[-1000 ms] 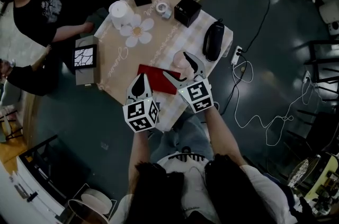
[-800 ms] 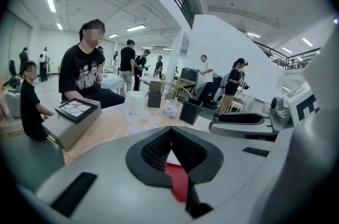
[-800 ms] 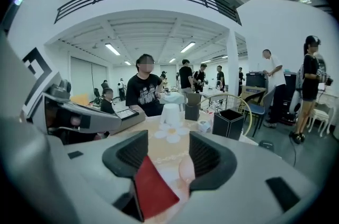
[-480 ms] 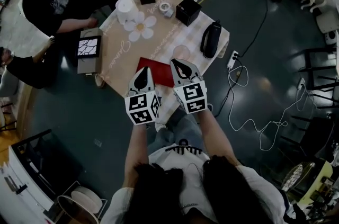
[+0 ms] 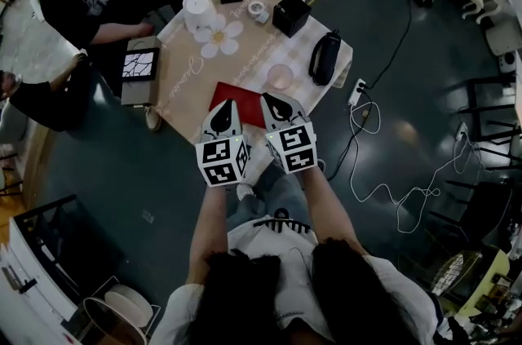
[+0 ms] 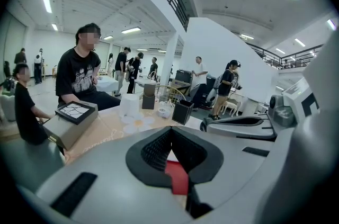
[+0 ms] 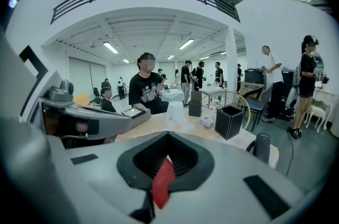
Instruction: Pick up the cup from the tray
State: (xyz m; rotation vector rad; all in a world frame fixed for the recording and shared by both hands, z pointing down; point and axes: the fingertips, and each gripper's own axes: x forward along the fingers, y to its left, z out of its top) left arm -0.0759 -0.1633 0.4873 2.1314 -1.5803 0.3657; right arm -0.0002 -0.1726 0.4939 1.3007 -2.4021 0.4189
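Cup (image 5: pixel 280 77) just beside red tray (image 5: pixel 231 97), black speaker (image 5: pixel 324 58) near

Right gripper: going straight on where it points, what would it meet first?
Likely the white roll; the shut right gripper points nearly level over the tray. Depth is unclear.

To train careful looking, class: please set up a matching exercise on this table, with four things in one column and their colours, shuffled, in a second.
Things
1. tray
2. cup
3. flower-shaped mat
4. open-topped box

Colours
A. black
B. pale pink
C. red
D. white with a yellow centre

Pairs: 1-C, 2-B, 3-D, 4-A
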